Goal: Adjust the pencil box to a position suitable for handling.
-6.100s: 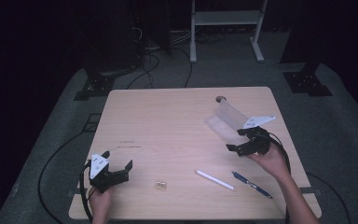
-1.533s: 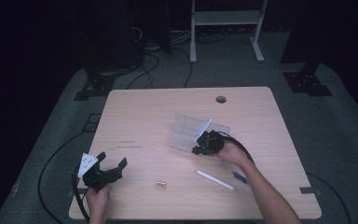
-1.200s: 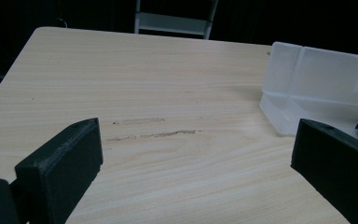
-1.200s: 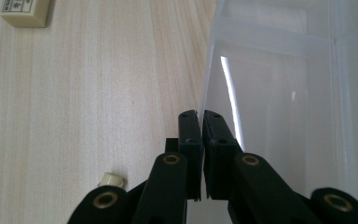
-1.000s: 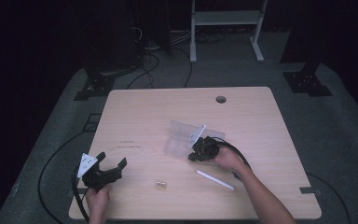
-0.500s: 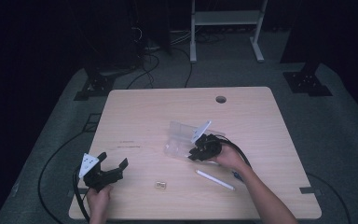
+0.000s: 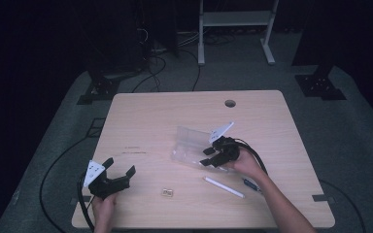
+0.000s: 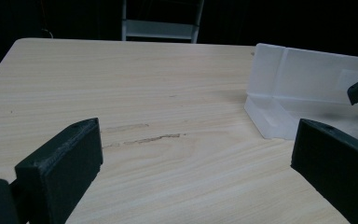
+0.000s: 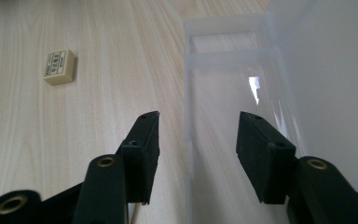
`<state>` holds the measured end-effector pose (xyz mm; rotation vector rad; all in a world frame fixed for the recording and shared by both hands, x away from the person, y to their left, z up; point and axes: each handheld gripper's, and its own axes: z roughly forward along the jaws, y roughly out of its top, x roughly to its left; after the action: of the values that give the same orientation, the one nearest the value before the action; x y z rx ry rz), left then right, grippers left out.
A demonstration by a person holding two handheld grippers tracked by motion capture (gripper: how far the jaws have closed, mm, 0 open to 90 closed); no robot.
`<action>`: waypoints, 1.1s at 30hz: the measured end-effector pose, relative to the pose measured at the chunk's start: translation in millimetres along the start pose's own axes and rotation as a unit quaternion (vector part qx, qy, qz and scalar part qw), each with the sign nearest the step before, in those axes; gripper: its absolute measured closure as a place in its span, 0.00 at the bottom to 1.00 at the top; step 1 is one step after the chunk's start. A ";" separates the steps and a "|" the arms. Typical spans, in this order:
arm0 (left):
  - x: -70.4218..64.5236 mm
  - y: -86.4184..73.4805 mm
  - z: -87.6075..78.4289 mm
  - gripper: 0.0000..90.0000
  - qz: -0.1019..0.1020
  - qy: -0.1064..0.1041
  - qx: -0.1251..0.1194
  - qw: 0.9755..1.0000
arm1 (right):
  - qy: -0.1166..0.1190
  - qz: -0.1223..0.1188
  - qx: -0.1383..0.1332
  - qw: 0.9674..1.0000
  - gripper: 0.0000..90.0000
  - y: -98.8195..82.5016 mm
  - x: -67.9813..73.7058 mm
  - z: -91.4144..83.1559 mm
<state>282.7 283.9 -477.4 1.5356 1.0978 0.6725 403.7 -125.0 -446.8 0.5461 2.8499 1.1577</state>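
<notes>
High view, blue pen (image 7: 251,184) half hidden by right forearm, both tongs open, right tongs (image 7: 208,158) just widened off clear box (image 7: 190,145).

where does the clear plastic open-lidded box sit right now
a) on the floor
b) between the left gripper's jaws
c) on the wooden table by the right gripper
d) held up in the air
c: the clear plastic open-lidded box rests flat on the light wooden table, next to the right gripper, whose jaws stand apart.

The open plastic box (image 7: 190,146) lies in the middle of the desk (image 7: 150,116). Nearer the person lie a small eraser (image 7: 166,192) on the left — and a pen (image 7: 224,187) on the right.
</notes>
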 end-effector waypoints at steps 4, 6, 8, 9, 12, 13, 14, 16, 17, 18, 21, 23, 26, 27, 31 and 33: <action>0.1 -0.3 0.1 0.01 -0.002 -0.002 -0.001 1.000 | -0.008 0.011 -0.014 1.000 0.48 -8.9 1.7 -14.9; -0.4 -0.2 0.1 0.01 -0.002 -0.002 -0.003 1.000 | -0.009 0.014 -0.016 1.000 0.47 -10.4 2.3 -16.9; -0.9 -0.1 -0.2 0.01 -0.001 -0.003 -0.003 1.000 | -0.012 0.017 -0.019 1.000 0.46 -15.0 3.4 -22.4; -1.0 -0.1 -0.3 0.01 0.001 -0.003 -0.003 1.000 | -0.013 0.018 -0.019 1.000 0.46 -17.0 3.8 -24.3; -1.7 -0.2 -0.4 0.01 0.004 -0.004 -0.003 1.000 | -0.017 0.022 -0.016 0.999 0.43 -23.1 4.3 -29.5; -1.7 -0.2 -0.4 0.01 0.004 -0.005 -0.002 1.000 | -0.018 0.024 -0.017 0.999 0.43 -25.3 4.4 -31.5; -1.6 -0.2 -0.3 0.01 0.004 -0.005 -0.001 1.000 | -0.018 0.024 -0.020 0.999 0.43 -27.8 4.6 -33.3; -1.5 -0.3 -0.3 0.01 0.004 -0.006 -0.001 1.000 | -0.021 0.027 -0.020 0.999 0.42 -33.2 6.1 -37.2; -1.4 -0.2 -0.3 0.01 0.005 -0.007 -0.001 1.000 | -0.021 0.025 -0.019 0.999 0.42 -35.0 6.5 -38.2; -1.5 -0.1 -0.3 0.01 0.005 -0.007 -0.002 1.000 | -0.023 0.023 -0.016 0.999 0.42 -37.2 7.5 -39.8; -1.8 0.0 -0.4 0.01 0.007 -0.008 -0.004 1.000 | -0.028 0.024 -0.012 0.999 0.41 -43.1 10.7 -45.5; -2.2 0.0 -0.7 0.01 0.008 -0.008 -0.004 1.000 | -0.034 0.025 -0.013 0.999 0.41 -48.8 13.2 -51.7; -2.5 -0.1 -0.8 0.01 0.008 -0.010 -0.002 1.000 | -0.037 0.027 -0.015 0.999 0.41 -53.1 14.0 -56.0; -2.5 -0.1 -0.9 0.01 0.009 -0.011 -0.002 1.000 | -0.038 0.030 -0.016 0.999 0.41 -55.3 14.9 -58.0; -2.6 0.0 -1.2 0.01 0.011 -0.011 -0.002 1.000 | -0.043 0.035 -0.016 0.998 0.40 -65.0 16.3 -64.5; -2.6 -0.1 -1.3 0.01 0.011 -0.011 -0.002 1.000 | -0.046 0.037 -0.014 0.998 0.41 -70.1 17.1 -67.0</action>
<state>280.5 282.1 -476.8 1.5510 1.0641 0.6703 356.0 -211.1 -443.8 0.6912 2.7533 1.1504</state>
